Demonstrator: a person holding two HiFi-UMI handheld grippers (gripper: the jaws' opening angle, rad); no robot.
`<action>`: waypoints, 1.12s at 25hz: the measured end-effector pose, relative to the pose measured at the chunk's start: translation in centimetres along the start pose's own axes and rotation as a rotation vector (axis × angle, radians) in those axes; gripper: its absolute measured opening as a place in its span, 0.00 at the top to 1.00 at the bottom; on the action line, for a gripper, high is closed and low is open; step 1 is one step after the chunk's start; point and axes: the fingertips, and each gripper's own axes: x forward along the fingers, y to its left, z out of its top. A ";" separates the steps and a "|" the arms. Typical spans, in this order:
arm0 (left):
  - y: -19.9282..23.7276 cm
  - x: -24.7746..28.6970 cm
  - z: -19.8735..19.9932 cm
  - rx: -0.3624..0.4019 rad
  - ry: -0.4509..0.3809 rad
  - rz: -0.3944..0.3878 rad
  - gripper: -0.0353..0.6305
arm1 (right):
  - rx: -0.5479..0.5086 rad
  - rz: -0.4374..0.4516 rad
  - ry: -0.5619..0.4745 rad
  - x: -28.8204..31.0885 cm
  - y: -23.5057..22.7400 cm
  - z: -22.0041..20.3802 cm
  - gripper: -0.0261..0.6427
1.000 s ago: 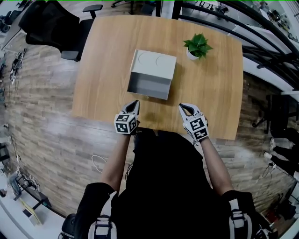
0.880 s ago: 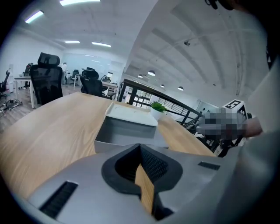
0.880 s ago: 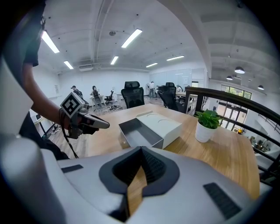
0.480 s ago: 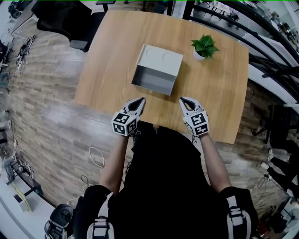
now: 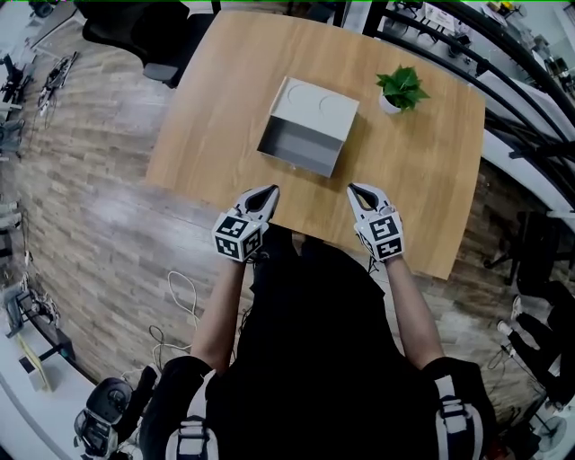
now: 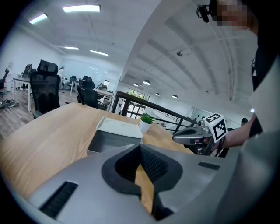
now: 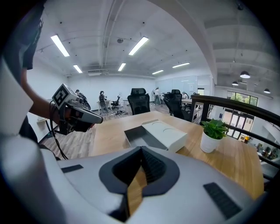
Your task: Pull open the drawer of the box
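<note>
A white box [image 5: 316,108] lies in the middle of the wooden table [image 5: 216,99]. Its grey drawer [image 5: 299,149] is pulled out toward me, and the inside looks empty. Both grippers hover over the table's near edge, short of the drawer front and touching nothing. My left gripper [image 5: 269,190] is shut, below the drawer's left corner. My right gripper [image 5: 354,190] is also shut, to the right of the drawer. The left gripper view has the box [image 6: 119,127] ahead beyond its jaws and the right gripper [image 6: 176,138] at the right. In the right gripper view the open drawer [image 7: 139,136] lies ahead.
A small potted plant [image 5: 401,88] stands on the table at the back right of the box. Black office chairs [image 5: 135,22] stand beyond the far left corner. A black railing [image 5: 467,54] runs along the right side. Cables [image 5: 180,296] lie on the floor at the left.
The head view has shifted, so the table sits a little higher and further right. Both grippers stay shut near the table's front edge, a little further back from the drawer.
</note>
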 end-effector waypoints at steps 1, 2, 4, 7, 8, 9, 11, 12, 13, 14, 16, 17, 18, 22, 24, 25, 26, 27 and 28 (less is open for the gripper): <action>-0.1 -0.1 -0.2 -0.001 0.002 0.003 0.91 | -0.001 0.002 -0.001 -0.1 0.0 -0.1 0.93; -0.2 -0.2 -0.4 -0.001 0.004 0.006 0.91 | -0.001 0.004 -0.001 -0.1 0.1 -0.1 0.93; -0.3 -0.5 -0.6 -0.002 0.006 0.014 0.91 | -0.003 0.009 -0.002 -0.2 0.3 -0.2 0.93; -0.5 -1.1 -0.5 -0.004 0.003 0.019 0.91 | -0.006 0.008 -0.007 -0.2 0.4 -0.1 0.93; -0.6 -1.3 -0.7 -0.002 0.006 0.019 0.91 | -0.002 0.007 -0.010 -0.3 0.5 0.0 0.93; -0.6 -1.5 -0.8 0.000 0.010 0.019 0.91 | 0.003 0.005 -0.014 -0.4 0.6 0.1 0.93; -0.6 -1.7 -0.8 0.006 0.014 0.021 0.91 | 0.009 0.004 -0.019 -0.6 0.8 0.3 0.93; -0.6 -1.8 -0.8 0.006 0.013 0.022 0.91 | 0.007 0.004 -0.020 -0.6 0.8 0.2 0.93; -0.6 -1.9 -0.7 0.005 0.011 0.024 0.91 | 0.004 0.005 -0.018 -0.6 0.8 0.1 0.93; -0.7 -1.9 -0.7 0.003 0.008 0.025 0.91 | 0.001 0.005 -0.016 -0.5 0.8 -0.1 0.93; -0.9 -1.9 -0.8 0.002 0.009 0.024 0.91 | -0.001 0.006 -0.013 -0.5 0.8 -0.3 0.93; -1.0 -1.9 -0.9 0.001 0.012 0.024 0.91 | 0.000 0.006 -0.012 -0.5 0.9 -0.4 0.93; -1.1 -2.1 -1.0 -0.001 0.016 0.024 0.91 | 0.001 0.006 -0.012 -0.5 0.9 -0.4 0.93; -1.1 -2.4 -0.9 -0.011 0.018 0.025 0.91 | 0.002 0.007 -0.006 -0.5 1.1 -0.3 0.93; -0.9 -2.4 -0.8 -0.008 0.015 0.027 0.91 | 0.002 0.009 -0.004 -0.4 1.2 -0.4 0.93; -0.8 -2.5 -0.9 -0.004 0.015 0.028 0.91 | 0.002 0.010 -0.004 -0.3 1.2 -0.4 0.93; -0.7 -2.5 -0.9 -0.001 0.014 0.029 0.91 | 0.000 0.012 -0.004 -0.3 1.3 -0.3 0.93; -0.7 -2.5 -0.9 0.001 0.013 0.030 0.91 | -0.001 0.013 -0.004 -0.2 1.3 -0.3 0.93; -0.8 -2.6 -0.9 0.001 0.012 0.030 0.91 | -0.002 0.014 -0.003 -0.2 1.4 -0.3 0.93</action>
